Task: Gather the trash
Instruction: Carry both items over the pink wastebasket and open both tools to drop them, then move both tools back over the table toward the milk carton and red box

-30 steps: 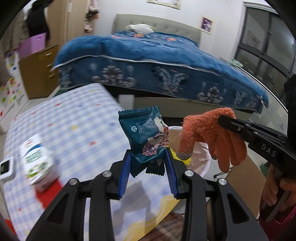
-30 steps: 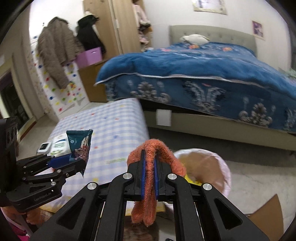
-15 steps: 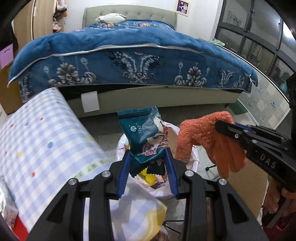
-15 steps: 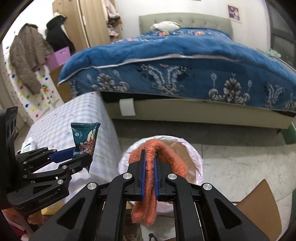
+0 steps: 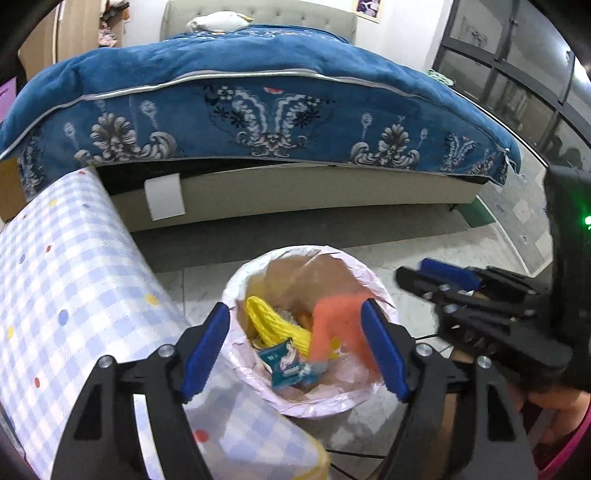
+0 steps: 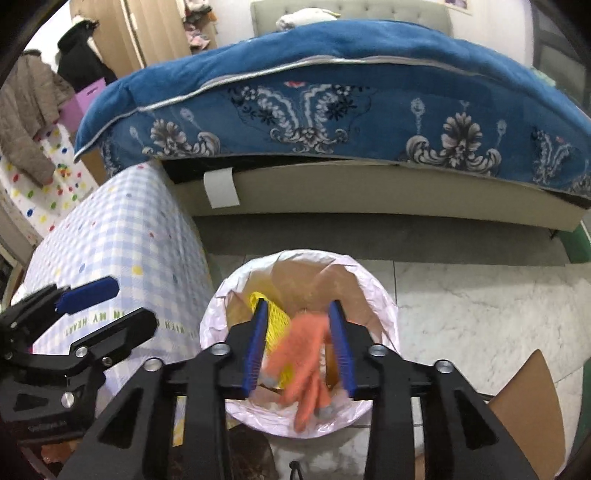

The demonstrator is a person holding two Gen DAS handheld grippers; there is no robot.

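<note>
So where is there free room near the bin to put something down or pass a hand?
Bare marble floor lies right of the trash bin, up to the bed base. The checked tablecloth left of the bin is bare in view. It is crowded over the bin: both open grippers, left gripper and right gripper, and the orange glove.

- A home bedroom: a big bed (image 5: 258,110) under a blue floral blanket, pillow (image 5: 218,20) at its padded headboard.
- Coats (image 6: 26,110) hang by a wooden wardrobe (image 6: 155,33).
- A lined waste bin (image 6: 236,291) stands on the tiled floor (image 6: 480,295).
</note>
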